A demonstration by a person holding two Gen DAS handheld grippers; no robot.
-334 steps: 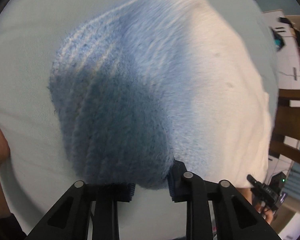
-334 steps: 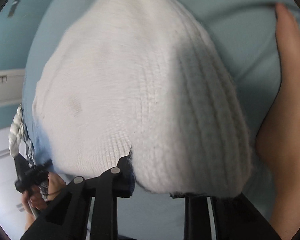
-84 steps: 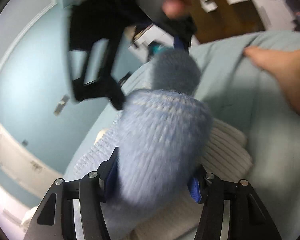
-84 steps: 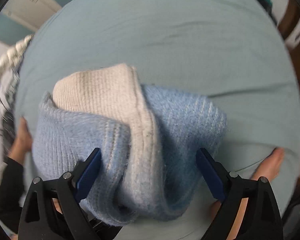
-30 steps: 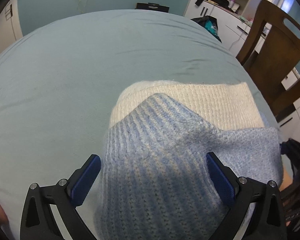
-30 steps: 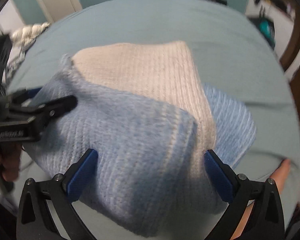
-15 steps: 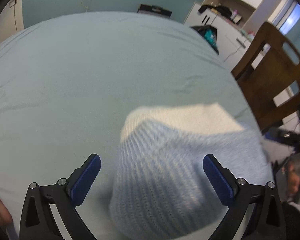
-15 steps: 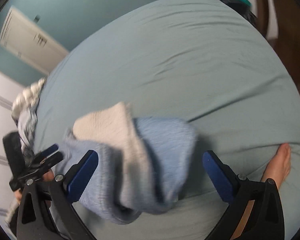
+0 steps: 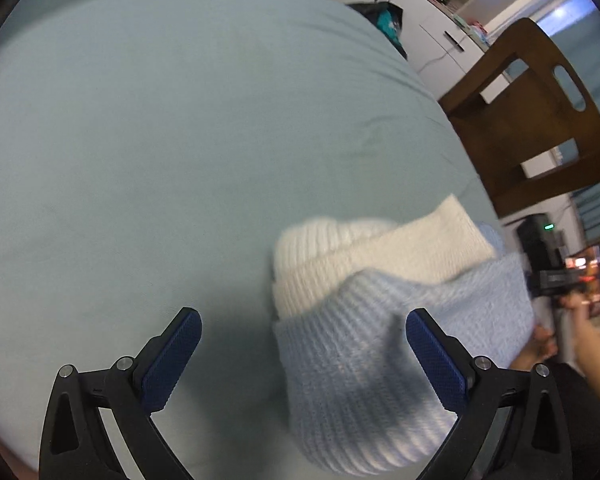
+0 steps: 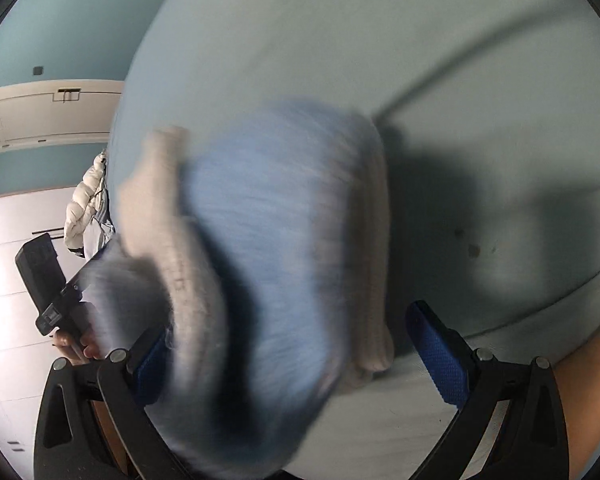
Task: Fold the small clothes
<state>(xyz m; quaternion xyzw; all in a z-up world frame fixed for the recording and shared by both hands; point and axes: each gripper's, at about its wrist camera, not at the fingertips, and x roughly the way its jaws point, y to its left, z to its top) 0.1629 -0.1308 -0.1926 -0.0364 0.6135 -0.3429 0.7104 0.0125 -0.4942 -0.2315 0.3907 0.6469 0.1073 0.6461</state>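
Observation:
A folded knit garment (image 9: 380,320), pale blue with a white part on top, lies on the light teal bed (image 9: 140,120). My left gripper (image 9: 306,356) is open just above the bed. The garment's near corner sits between its blue pads (image 9: 176,356), closer to the right one. In the right wrist view the same garment (image 10: 284,240) is motion-blurred and fills the space between the fingers of my open right gripper (image 10: 296,360). Its left pad (image 10: 152,364) is partly hidden behind the knit. Whether either pad touches the cloth is unclear.
A wooden chair (image 9: 540,120) stands off the bed's right side, with white cabinets (image 9: 420,4) beyond it. A person's hand (image 9: 572,304) is at the garment's far right. A white puffy jacket (image 10: 88,200) hangs near a white panel (image 10: 48,116). A bare limb (image 10: 580,400) rests on the bed.
Both grippers stay open. The left view has swung left, so the garment now sits to the right. The right gripper has moved in close over the garment, which is now blurred.

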